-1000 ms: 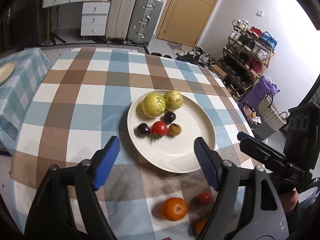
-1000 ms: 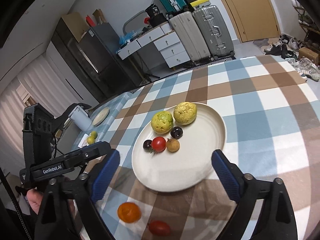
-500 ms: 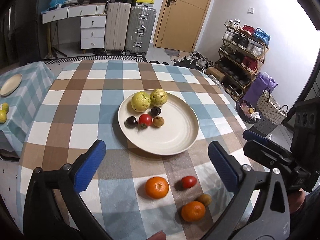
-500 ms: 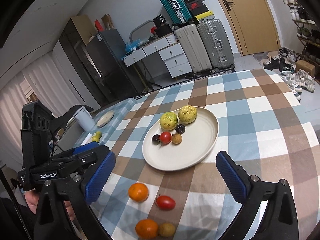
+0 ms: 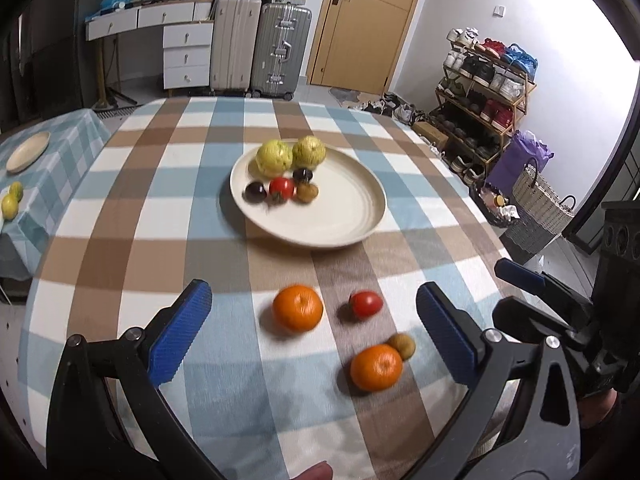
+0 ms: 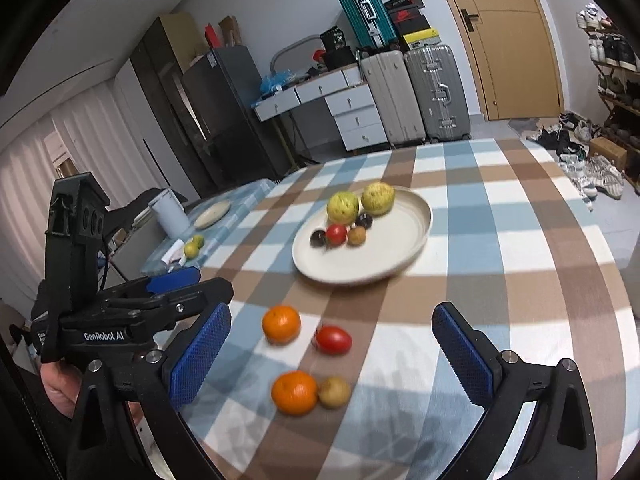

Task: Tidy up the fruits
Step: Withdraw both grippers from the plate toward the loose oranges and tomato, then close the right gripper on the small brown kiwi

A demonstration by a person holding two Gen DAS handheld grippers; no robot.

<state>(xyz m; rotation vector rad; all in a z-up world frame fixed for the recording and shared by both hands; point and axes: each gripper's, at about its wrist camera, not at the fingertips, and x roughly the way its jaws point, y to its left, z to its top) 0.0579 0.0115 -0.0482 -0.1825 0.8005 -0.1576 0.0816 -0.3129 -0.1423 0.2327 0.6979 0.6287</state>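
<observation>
Both ribbed blue-padded tools, left tool (image 5: pixel 314 330) and right tool (image 6: pixel 331 354), gape wide and empty over round glossy oranges (image 5: pixel 297 307) on woven checked cloth (image 5: pixel 140 216)

The desk (image 5: pixel 132 216) is wearing a checked cloth of blue, brown and white squares. A cream plate (image 5: pixel 344 216) is sitting near its middle. Four loose fruits are lying directly on the cloth at the near edge: one orange (image 5: pixel 297 307), a red tomato (image 5: pixel 366 303) just beside it, a second orange (image 5: pixel 376 367) nearer the edge, and a small brown fruit (image 5: pixel 402 346) touching that second orange. All four are lying well apart from the plate.
</observation>
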